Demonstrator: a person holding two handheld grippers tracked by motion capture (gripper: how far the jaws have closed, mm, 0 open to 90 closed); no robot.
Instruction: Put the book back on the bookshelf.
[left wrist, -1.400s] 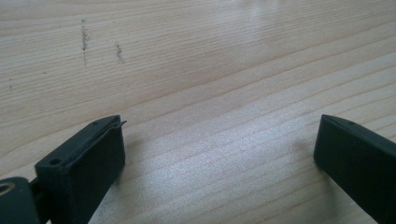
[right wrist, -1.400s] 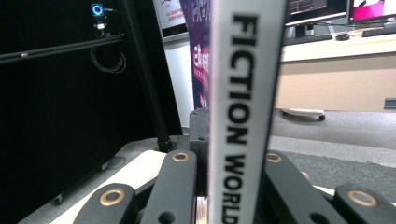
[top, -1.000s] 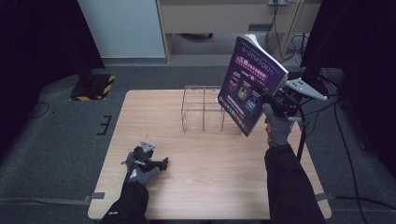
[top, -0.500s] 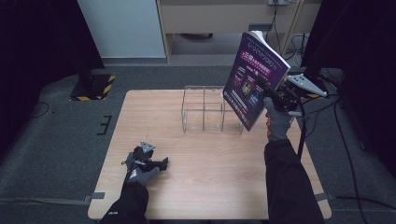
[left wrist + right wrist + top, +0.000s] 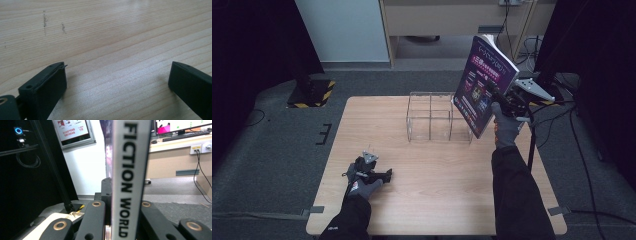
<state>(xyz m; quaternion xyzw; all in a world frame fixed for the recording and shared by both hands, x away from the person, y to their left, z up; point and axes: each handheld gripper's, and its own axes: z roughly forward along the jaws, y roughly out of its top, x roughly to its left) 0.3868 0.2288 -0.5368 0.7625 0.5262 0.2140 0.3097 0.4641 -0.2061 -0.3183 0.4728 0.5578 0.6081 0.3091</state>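
Observation:
A book (image 5: 484, 85) with a purple cover is held upright in the air, just right of a clear wire rack (image 5: 432, 117) on the wooden table (image 5: 432, 200). My right gripper (image 5: 493, 94) is shut on the book's lower part. In the right gripper view its white spine (image 5: 130, 170), lettered "FICTION WORLD", stands between the black jaws of that gripper (image 5: 125, 202). My left gripper (image 5: 384, 175) lies on the table near the front left. It is open, with only bare wood (image 5: 112, 30) between the tips of the gripper (image 5: 117, 82).
The rack has several upright slots and stands at the table's far middle. A black stand with a yellow-striped base (image 5: 312, 92) is on the floor at the far left. Cables (image 5: 572, 125) trail on the floor at the right. A white panel (image 5: 344, 30) stands behind the table.
The right hand has shifted slightly and turned the book, so its cover looks narrower and stands more upright beside the rack. The left gripper has stayed still.

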